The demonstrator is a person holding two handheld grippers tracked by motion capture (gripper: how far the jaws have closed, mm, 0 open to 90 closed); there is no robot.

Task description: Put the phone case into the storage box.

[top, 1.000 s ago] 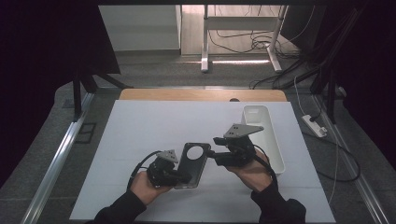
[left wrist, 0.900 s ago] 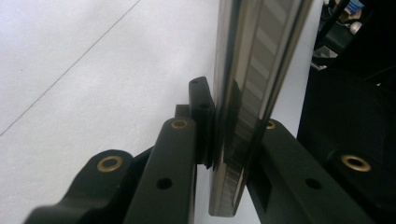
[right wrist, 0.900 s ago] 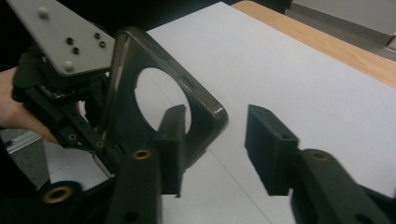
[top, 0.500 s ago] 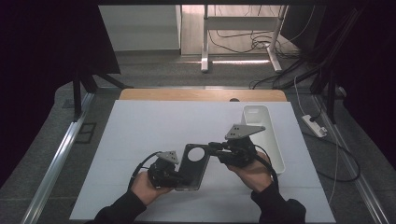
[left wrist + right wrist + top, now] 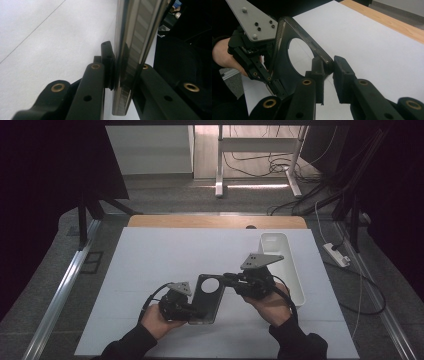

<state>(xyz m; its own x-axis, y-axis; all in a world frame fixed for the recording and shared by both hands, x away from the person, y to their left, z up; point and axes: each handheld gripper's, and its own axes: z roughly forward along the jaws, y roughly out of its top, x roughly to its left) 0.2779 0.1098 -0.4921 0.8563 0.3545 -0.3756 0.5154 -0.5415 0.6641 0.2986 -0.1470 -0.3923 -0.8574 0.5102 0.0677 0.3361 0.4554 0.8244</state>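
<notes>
- The white mat (image 5: 150, 270) covers the table, with a white tray (image 5: 295, 280) at three o'clock, apart from the work.
- The dark phone case (image 5: 207, 297) is near the front edge of the mat at six o'clock, probably for handing over or flexing. Its long axis runs from seven to one o'clock, camera hole at the far end.
- The left gripper (image 5: 192, 310) is clamped on its near edge.
- The right gripper (image 5: 227, 279) has just been closing, and its jaws now pinch the far corner.

The high view looks forward and down from above the person's side onto the whole white tabletop (image 5: 150, 270). The left gripper view sits very close, looking edge-on along the dark case (image 5: 130, 50) above the tabletop. The right gripper view faces that same case (image 5: 287, 57) from nearby, taking in the left gripper (image 5: 257, 67) too.
</notes>
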